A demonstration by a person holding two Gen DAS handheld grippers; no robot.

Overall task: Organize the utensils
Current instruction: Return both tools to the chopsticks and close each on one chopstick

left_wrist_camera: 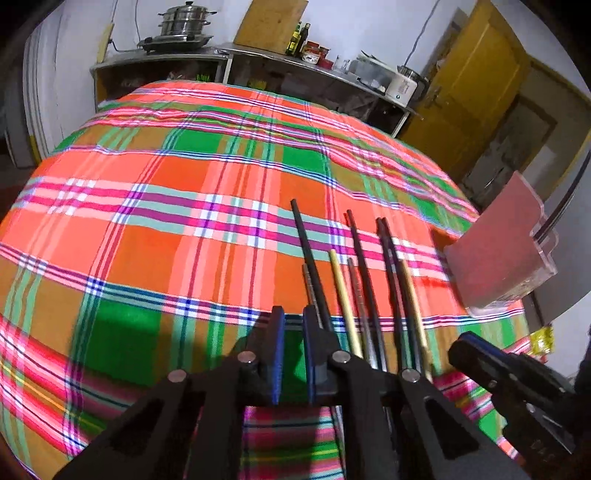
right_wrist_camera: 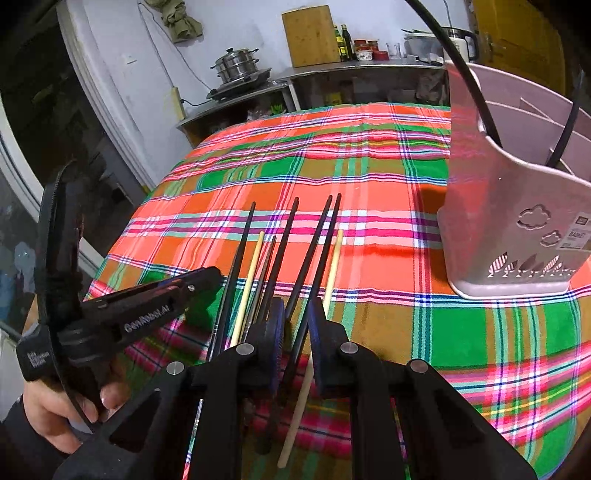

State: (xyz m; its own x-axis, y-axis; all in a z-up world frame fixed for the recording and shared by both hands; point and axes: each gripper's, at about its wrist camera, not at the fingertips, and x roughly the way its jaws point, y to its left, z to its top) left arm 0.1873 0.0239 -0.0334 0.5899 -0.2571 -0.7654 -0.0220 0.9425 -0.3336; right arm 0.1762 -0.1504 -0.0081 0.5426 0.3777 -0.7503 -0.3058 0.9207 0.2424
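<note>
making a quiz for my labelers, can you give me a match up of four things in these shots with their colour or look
Things:
1 utensil basket
2 steamer pot
3 cutting board
4 long chopsticks

Looks:
a shiny metal, stacked tiers
b black, lying flat
c pink, standing upright
d tan wood, propped on edge

Pairs: 1-c, 2-a, 3-d, 4-b

My tablecloth [right_wrist_camera: 388,229] has orange, green and pink checks. Beside my pale pink basket [right_wrist_camera: 506,221] lie black chopsticks [right_wrist_camera: 240,254] and cream chopsticks [right_wrist_camera: 332,273]. My gripper pads [left_wrist_camera: 277,347] are blue.
</note>
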